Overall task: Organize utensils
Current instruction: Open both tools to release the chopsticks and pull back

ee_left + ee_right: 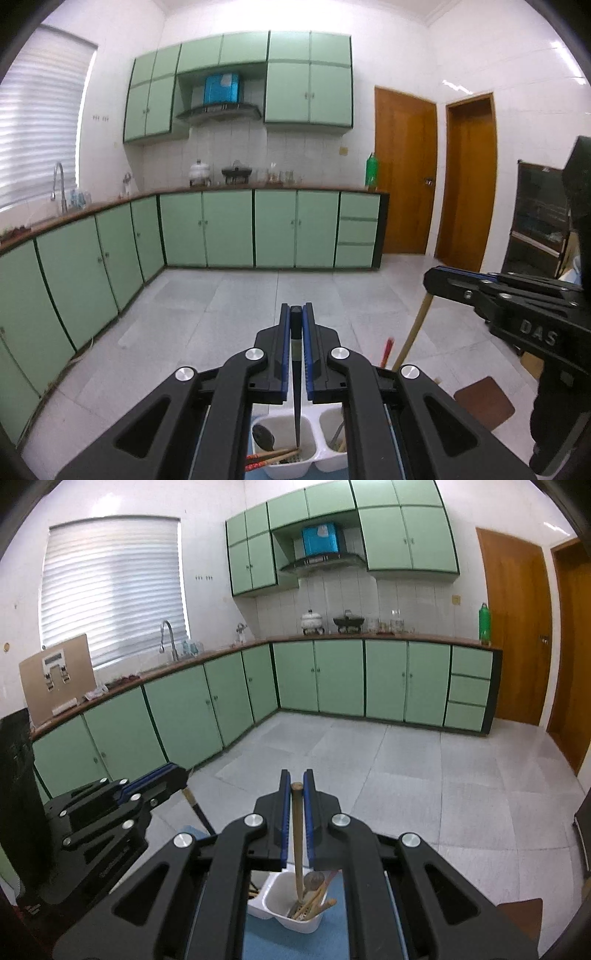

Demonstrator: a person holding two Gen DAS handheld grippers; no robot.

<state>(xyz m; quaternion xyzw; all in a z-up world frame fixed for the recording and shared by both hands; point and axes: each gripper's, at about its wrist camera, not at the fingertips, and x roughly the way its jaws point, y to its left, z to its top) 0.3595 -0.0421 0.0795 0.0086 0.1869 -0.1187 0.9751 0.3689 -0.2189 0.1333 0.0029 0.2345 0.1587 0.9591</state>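
1. The left gripper (296,314) has its jaws narrowed onto a dark-handled utensil (296,369), which hangs point-down from between the blue pads.
2. That utensil's tip reaches into the left compartment of a white divided holder (291,461) at 6 o'clock in the left wrist view.
3. In the same compartment lie a dark spoon (263,435) and red-ended chopsticks (269,457).
4. The right gripper (297,784) has its jaws closed narrowly on a wooden-handled utensil (297,842), upright, its lower end inside the holder among other wooden sticks (314,904).
5. In the left wrist view the right gripper shows at 3 o'clock with raised letters "DAS" (537,332) on its black body.
6. The holder stands on a blue mat (288,945) on the desk.
7. At 12 o'clock, across the tiled floor (406,760), stand green cabinets (229,229) and a green bottle (371,171) with no readable label.
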